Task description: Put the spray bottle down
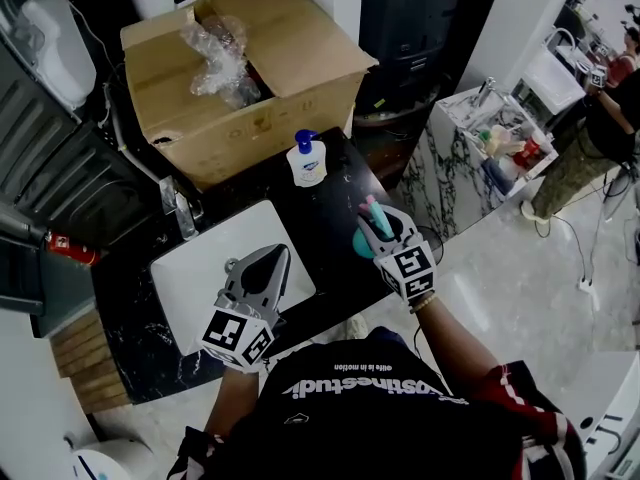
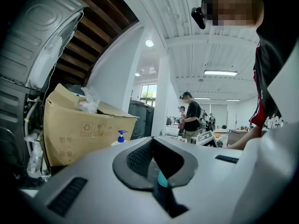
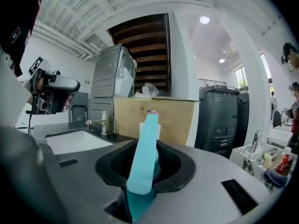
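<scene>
Right claw [image 1: 380, 225] pinches the teal plastic spray bottle [image 1: 364, 240] at the black marble counter's [image 1: 320, 218] right edge, left claw [image 1: 272, 260] pressed together, empty, above the white sink basin [image 1: 195, 268]; we seat its base flat, inboard, then release.

You wear a black shirt [image 1: 370, 418] with white letters across it. Your right sleeve [image 1: 515, 388] has red and white stripes. Your left gripper [image 1: 276, 256] and right gripper [image 1: 383, 224] are smooth grey shells with dark, bumpy fingers [image 2: 139, 158]. Each one has a cube [image 1: 238, 334] with black and white squares on it.
</scene>
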`<action>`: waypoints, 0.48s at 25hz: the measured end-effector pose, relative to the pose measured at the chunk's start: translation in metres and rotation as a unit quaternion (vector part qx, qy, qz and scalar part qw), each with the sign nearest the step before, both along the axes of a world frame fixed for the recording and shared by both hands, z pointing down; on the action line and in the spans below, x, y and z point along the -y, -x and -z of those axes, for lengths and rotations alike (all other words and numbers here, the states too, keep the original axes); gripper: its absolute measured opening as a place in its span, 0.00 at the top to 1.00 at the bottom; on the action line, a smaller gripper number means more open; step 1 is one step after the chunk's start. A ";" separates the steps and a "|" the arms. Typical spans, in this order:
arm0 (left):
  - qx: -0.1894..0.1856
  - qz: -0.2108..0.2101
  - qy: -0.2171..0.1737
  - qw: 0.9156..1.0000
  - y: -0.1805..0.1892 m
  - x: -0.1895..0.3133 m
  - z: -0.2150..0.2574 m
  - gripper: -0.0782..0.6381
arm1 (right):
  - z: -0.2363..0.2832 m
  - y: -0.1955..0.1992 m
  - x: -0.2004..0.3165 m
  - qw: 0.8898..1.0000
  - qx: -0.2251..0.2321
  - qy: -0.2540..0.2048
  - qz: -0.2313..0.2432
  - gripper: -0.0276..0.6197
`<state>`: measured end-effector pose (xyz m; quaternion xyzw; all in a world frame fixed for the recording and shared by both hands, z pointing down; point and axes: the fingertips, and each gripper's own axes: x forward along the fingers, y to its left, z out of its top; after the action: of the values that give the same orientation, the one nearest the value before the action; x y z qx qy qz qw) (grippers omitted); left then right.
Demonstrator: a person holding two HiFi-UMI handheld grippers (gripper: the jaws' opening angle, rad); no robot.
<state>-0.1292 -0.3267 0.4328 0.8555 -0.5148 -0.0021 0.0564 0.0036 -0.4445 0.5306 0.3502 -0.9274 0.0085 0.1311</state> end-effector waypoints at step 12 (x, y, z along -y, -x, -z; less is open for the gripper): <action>-0.007 -0.003 -0.002 1.000 0.003 -0.005 0.002 0.87 | 0.004 0.004 -0.008 1.000 0.005 -0.010 0.014 0.60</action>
<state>-0.1319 -0.3217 0.4312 0.8570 -0.5119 -0.0092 0.0586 -0.0002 -0.4368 0.5268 0.3384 -0.9329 -0.0015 0.1232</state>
